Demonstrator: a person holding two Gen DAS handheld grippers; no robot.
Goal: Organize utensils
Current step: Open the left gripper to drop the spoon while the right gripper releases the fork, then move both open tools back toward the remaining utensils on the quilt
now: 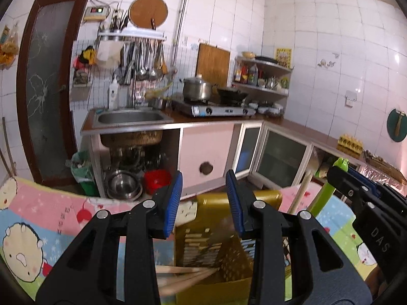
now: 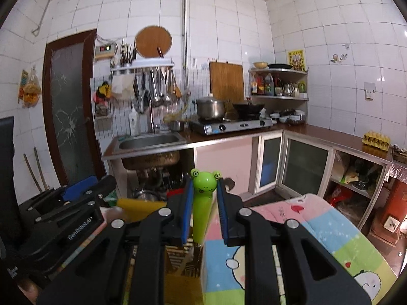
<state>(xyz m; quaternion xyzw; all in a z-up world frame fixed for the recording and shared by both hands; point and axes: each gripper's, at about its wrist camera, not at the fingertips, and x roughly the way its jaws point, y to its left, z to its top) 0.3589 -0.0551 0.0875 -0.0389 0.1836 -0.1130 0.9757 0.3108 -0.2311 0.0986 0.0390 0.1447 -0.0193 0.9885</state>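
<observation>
The right gripper (image 2: 204, 212) has its blue-padded fingers (image 2: 187, 211) clamped on the handle of a green frog-headed utensil (image 2: 202, 203), which stands nearly upright with the frog's face poking out above the pads. The left gripper (image 1: 204, 203) hangs just beside it, its fingers (image 1: 173, 203) partly apart with nothing between them. Below the two tools sits a yellow-gold plastic utensil holder (image 1: 216, 241) with a slotted wall; pale wooden chopsticks (image 1: 185, 274) lie slanting near its lower edge, though that part is blurred. The holder rests on a bench covered by a cartoon-printed cloth (image 2: 318, 228) in pink, blue and green squares. From the left wrist's side a light wooden handle (image 1: 304, 185) rises beside the green one, close to the right gripper. Behind everything runs a kitchen counter with a steel sink (image 1: 131, 118) and a gas stove (image 1: 216, 108) carrying a pot and a wok.
</observation>
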